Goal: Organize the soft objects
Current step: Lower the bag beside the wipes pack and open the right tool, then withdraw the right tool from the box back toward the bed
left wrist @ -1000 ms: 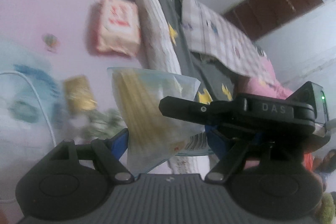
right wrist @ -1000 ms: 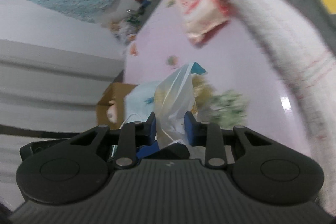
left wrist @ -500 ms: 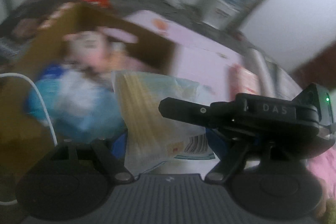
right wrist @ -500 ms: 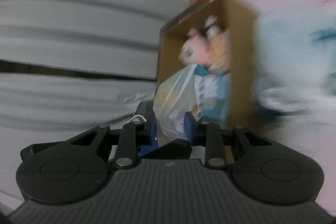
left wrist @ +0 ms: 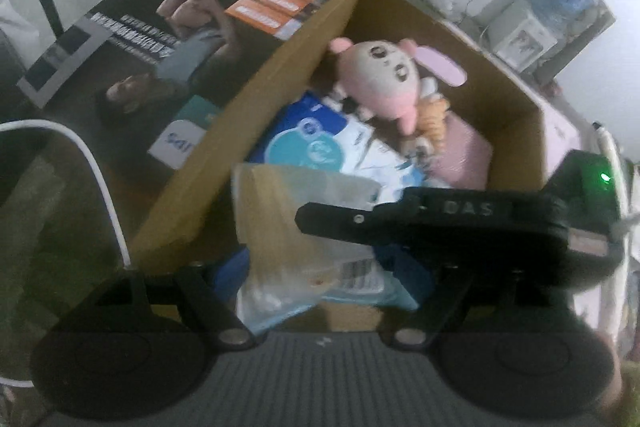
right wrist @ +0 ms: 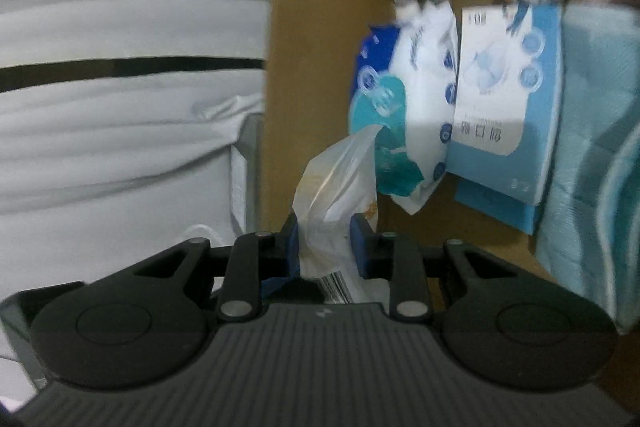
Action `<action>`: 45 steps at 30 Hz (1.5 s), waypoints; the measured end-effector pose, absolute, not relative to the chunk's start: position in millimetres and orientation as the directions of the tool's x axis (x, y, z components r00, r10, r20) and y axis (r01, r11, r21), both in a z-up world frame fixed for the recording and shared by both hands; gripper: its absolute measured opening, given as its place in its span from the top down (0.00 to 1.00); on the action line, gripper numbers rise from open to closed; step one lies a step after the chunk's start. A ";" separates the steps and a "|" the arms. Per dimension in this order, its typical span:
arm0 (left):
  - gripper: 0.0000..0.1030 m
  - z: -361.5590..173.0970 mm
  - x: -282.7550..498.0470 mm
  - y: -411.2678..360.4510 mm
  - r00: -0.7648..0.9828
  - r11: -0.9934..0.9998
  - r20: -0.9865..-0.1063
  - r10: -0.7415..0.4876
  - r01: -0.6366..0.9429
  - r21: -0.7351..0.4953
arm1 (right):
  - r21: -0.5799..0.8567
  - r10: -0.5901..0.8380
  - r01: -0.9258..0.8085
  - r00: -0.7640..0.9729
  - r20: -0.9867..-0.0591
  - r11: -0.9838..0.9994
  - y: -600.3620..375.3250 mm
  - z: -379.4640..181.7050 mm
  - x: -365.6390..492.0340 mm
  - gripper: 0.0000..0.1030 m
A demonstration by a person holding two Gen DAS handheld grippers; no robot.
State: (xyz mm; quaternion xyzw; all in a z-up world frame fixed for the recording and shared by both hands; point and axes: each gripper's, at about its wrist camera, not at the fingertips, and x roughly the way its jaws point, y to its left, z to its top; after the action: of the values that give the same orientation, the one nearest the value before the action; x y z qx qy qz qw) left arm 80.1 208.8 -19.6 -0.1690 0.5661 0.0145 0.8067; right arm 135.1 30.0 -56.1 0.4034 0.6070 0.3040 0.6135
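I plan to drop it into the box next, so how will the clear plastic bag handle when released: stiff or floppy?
Probably floppy: the bag crumples where the right gripper pinches it. Likely light, since its top stands up unsupported. The glossy film may slip, so it could slide off the packs in the box.

bag (left wrist: 304, 227): glossy clear plastic | box (left wrist: 508, 99): matt cardboard | toy (left wrist: 380, 79): soft plush
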 end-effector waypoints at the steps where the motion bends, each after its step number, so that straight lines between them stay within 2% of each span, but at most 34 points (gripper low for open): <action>1: 0.23 -21.0 77.4 211.1 0.353 0.946 -0.922 -0.161 -0.211 -0.246 | 0.862 0.863 0.126 0.065 -0.501 0.491 33.8 -61.9 134.8 0.75; 10: 0.23 -22.0 66.2 216.6 0.327 0.963 -0.931 -0.161 -0.156 -0.222 | 0.801 0.802 0.049 -0.035 -0.596 0.597 66.9 -83.9 137.6 0.75; 15: 0.23 -24.1 64.9 214.1 0.320 0.971 -0.934 -0.157 -0.125 -0.206 | 0.788 0.791 0.065 -0.059 -0.609 0.612 77.8 -94.1 132.6 0.74; 19: 0.22 -25.2 64.5 212.7 0.310 0.973 -0.938 -0.157 -0.115 -0.201 | 0.800 0.810 0.125 -0.069 -0.583 0.587 83.8 -102.9 130.9 0.65; 21: 0.22 -23.4 63.2 211.7 0.312 0.973 -0.937 -0.158 -0.110 -0.201 | 0.800 0.815 0.158 -0.072 -0.575 0.579 79.5 -104.1 130.4 0.50; 22: 0.22 -22.4 62.3 211.1 0.314 0.974 -0.936 -0.160 -0.106 -0.202 | 0.802 0.818 0.169 -0.063 -0.572 0.573 75.5 -102.7 130.3 0.39; 23: 0.21 -21.6 61.6 210.4 0.316 0.974 -0.935 -0.160 -0.103 -0.202 | 0.808 0.826 0.181 -0.047 -0.562 0.561 70.7 -100.5 130.3 0.28; 26: 0.21 -19.4 60.6 207.2 0.317 0.976 -0.935 -0.157 -0.094 -0.196 | 0.835 0.855 0.218 0.010 -0.519 0.505 55.8 -90.6 130.7 0.16; 35: 0.21 -1.3 62.8 174.7 0.351 0.978 -0.920 -0.174 -0.051 -0.204 | 0.889 0.895 0.242 0.130 -0.426 0.388 10.1 -56.3 128.2 0.13; 45: 0.21 26.1 68.7 84.0 0.376 0.951 -0.875 -0.304 0.072 -0.300 | 0.974 0.900 0.197 0.396 -0.181 0.109 -127.6 -1.8 93.8 0.10</action>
State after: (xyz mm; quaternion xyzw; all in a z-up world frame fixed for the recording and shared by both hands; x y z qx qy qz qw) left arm 68.7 84.0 26.1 -0.1063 0.5469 -0.1143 0.8225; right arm 93.8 -127.6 -1.8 0.5962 0.4603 0.3004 0.5852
